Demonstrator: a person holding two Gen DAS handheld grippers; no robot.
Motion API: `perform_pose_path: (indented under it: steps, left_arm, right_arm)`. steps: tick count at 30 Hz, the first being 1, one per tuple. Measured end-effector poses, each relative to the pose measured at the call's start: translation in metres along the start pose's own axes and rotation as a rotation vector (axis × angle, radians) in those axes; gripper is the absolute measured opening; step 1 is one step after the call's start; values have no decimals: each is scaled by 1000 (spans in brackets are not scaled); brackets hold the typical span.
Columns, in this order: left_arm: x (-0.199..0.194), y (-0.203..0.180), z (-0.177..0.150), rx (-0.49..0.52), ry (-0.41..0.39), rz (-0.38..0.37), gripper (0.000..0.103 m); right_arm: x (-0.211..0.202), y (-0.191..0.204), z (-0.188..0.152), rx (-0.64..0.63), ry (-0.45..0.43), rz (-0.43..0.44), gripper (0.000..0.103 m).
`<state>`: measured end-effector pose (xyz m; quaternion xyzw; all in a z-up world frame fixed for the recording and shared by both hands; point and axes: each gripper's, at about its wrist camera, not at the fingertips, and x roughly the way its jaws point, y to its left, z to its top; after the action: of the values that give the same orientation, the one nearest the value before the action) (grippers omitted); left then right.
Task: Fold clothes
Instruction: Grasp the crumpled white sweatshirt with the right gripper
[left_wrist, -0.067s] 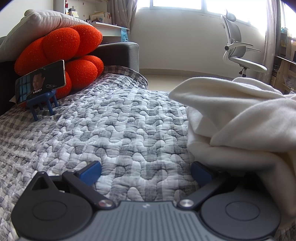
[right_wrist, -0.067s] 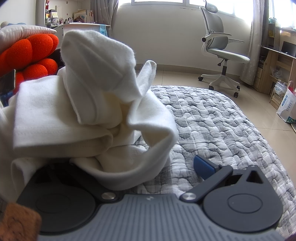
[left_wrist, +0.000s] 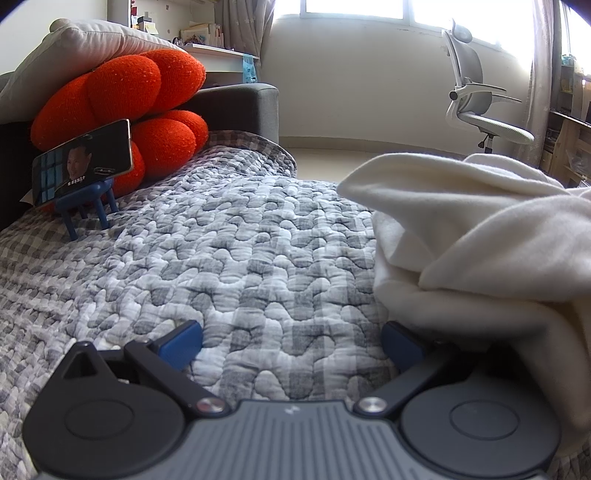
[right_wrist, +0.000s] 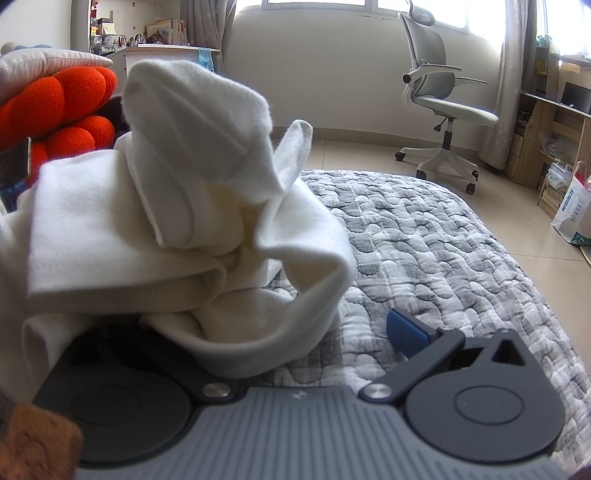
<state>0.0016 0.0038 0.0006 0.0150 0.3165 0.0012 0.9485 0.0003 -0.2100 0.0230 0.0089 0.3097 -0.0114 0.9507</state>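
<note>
Lying bunched on the quilted bed (left_wrist: 258, 258), the cream garment (right_wrist: 166, 221) is found between both claws: right of the left claw (left_wrist: 291, 341), left of the right claw (right_wrist: 295, 332). Both are spread, gripping nothing; cloth drapes their inner fingers.

My left gripper (left_wrist: 291, 341) is matt dark plastic with a ribbed grey housing, small shiny metal pivot screws and blue fingertip pads (left_wrist: 181, 343) of dull plastic; my right gripper (right_wrist: 295, 332) is built alike. The cream garment (right_wrist: 177, 221) is soft, matt knit cloth with stitched hems. Under it the quilt (left_wrist: 240, 266) is puckered, grey-checked cotton, rough-looking. The orange cushion (left_wrist: 122, 96) looks nubbly and fuzzy. The phone (left_wrist: 83, 162) has a glossy screen on a smooth blue plastic stand (left_wrist: 86, 206).
</note>
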Motion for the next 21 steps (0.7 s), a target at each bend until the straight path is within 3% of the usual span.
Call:
perform_pose_path:
  steps: [8, 15, 21]
  left_arm:
    - [3, 13, 4, 2, 4, -19, 103]
    - [-7, 1, -4, 12, -10, -12, 103]
    - [-16, 4, -5, 33, 6, -46, 103]
  right_arm:
    - [1, -2, 0, 8, 10, -9, 103]
    - [-1, 5, -3, 8, 15, -29, 103]
    - [-10, -8, -7, 36, 11, 26, 103]
